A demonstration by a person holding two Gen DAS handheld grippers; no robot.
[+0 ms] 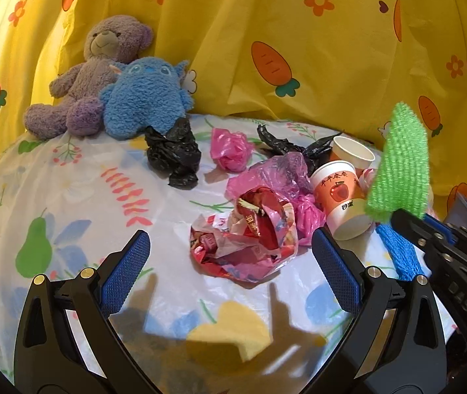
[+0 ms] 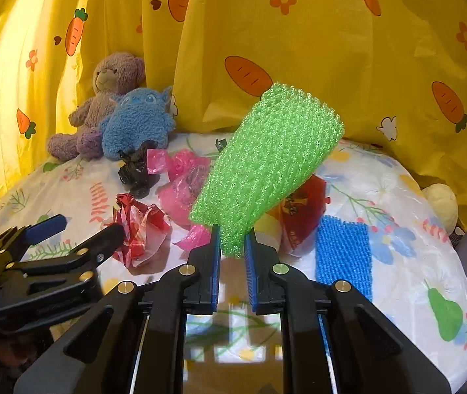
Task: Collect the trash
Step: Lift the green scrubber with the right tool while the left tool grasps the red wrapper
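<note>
We list a floral-print tablecloth (image 1: 79, 177) bearing: two plush toys (image 1: 115, 82) upper left; black bags (image 1: 174, 154), pink bags (image 1: 230, 149), red wrapper (image 1: 249, 233), paper cups (image 1: 341, 197) centre-right; blue mesh (image 2: 343, 252)

Green foam net sleeve (image 2: 266, 167) is up off the desk, tilted, its narrow end pinched between blue pads. Blue foam net (image 2: 345, 256) lies flat beside it. Crumpled red wrapper (image 1: 246, 233) sits up front, pink plastic bags (image 1: 272, 177) bunched behind, black bag (image 1: 174, 154) farther back, two paper cups (image 1: 341, 197) tipped together.
</note>
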